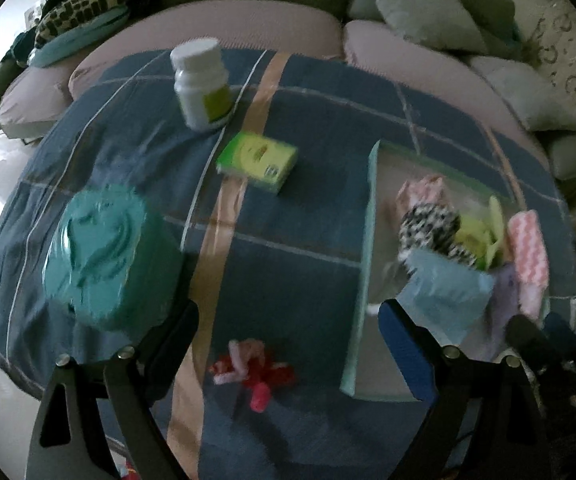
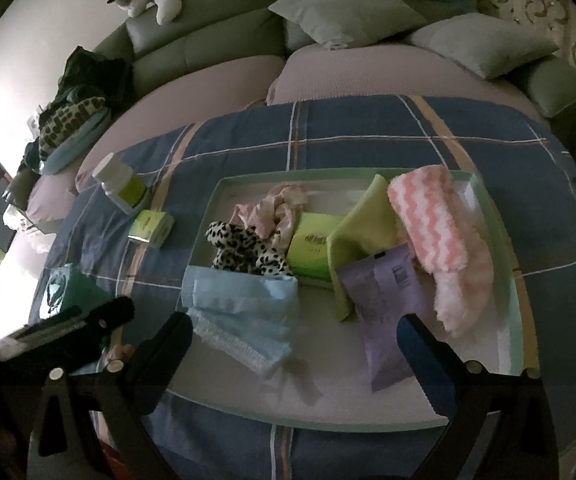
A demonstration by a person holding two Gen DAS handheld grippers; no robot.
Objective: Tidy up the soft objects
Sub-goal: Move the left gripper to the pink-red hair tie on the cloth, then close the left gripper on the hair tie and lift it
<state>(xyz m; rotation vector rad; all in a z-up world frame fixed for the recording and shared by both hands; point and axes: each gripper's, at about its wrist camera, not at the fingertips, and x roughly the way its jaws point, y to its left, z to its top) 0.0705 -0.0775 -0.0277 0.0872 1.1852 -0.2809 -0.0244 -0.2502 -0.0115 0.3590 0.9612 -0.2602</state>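
With both the left gripper (image 1: 288, 316) and right gripper (image 2: 293, 340) spread and empty, the red-pink soft toy (image 1: 254, 372) lying outside the tray (image 1: 361, 264) on the plaid blanket (image 1: 288, 220) risks a bunched-cloth snag.

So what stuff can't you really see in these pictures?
- Red and pink soft thing, left wrist view: motion blur, shape unclear.
- Green tissue pack, right wrist view: partly covered by the yellow-green cloth.
- White bottle label, right wrist view: too small to read.
- Teal container, left wrist view: blurred.
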